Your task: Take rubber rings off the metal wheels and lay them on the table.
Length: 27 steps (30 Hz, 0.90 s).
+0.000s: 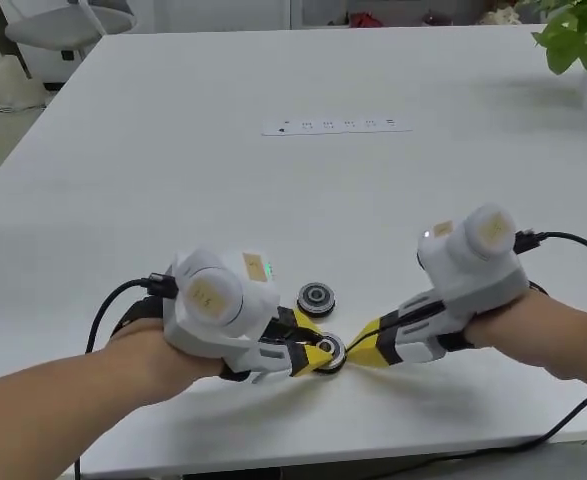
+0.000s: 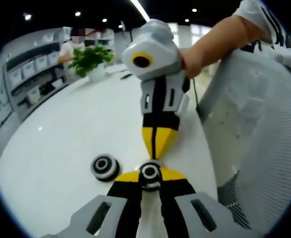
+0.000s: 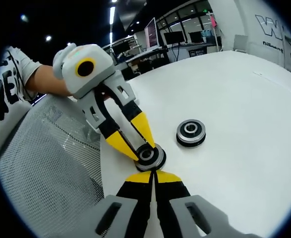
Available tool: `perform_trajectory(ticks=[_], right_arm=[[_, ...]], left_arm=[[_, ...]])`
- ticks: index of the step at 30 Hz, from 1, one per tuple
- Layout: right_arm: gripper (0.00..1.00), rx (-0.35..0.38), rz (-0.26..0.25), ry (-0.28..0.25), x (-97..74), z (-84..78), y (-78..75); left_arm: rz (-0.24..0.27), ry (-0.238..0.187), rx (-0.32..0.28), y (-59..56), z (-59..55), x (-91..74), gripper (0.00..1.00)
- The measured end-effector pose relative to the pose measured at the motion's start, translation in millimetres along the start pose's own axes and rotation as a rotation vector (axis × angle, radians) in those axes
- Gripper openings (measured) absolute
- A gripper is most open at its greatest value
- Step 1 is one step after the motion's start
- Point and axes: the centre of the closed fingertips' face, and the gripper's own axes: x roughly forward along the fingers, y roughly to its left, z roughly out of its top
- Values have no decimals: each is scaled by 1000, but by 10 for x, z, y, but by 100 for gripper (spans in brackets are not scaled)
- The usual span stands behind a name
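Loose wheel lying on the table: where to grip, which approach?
Pinch the loose wheel across its outer rim, jaws on opposite sides, coming down from above. It lies flat, bore up, so the round rim likely gives the only opposing faces.

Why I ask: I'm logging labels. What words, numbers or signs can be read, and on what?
"W": large letter on the far wall; the smaller line beneath it is too blurred to read.
Person's shirt: black letters, cut off, unreadable.
White strip on the table: marks too small to read.
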Motion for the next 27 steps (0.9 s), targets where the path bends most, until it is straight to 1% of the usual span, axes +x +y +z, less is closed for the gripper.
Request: perform_trajectory(ticks=[2, 6, 7, 8, 9, 10, 11, 13, 15, 17, 18, 20, 25, 27], right_arm=[[0, 52, 13, -30, -15, 41, 9], [0, 104, 12, -52, -32, 53, -33], [0, 121, -24, -96, -53, 120, -117], [0, 179, -14, -136, -80, 185, -106], [0, 212, -22, -182, -117, 256, -146], [0, 241, -42, -213, -172, 293, -208], [0, 246, -59, -215, -195, 275, -253], [0, 225, -60, -203, -218, 196, -255], [0, 198, -31, -193, -206, 122, -197], [0, 165, -11, -179, -185, 96, -130], [3, 121, 5, -159, -164, 89, -79], [9, 71, 15, -143, -121, 107, -22], [18, -29, 27, -84, -37, 64, 39], [21, -49, 27, -75, -8, 64, 71]], left_arm=[[1, 0, 0, 1, 1, -1, 13], [6, 0, -3, 9, -2, -5, 13], [5, 1, -2, 6, -3, -4, 13], [6, 1, -2, 6, -2, -4, 13], [6, 1, -2, 5, -3, -3, 13], [6, 1, -1, 5, -3, -3, 13], [6, 1, -2, 4, -4, -3, 13], [6, 0, -2, 4, -4, -3, 13], [6, -2, -2, 7, -5, -1, 13], [6, -3, -2, 9, -7, 1, 13], [6, -3, -2, 9, -7, 2, 13], [5, -3, -2, 9, -6, 1, 13], [7, -2, -2, 9, -7, -1, 13], [8, -1, -2, 10, -6, -2, 13]])
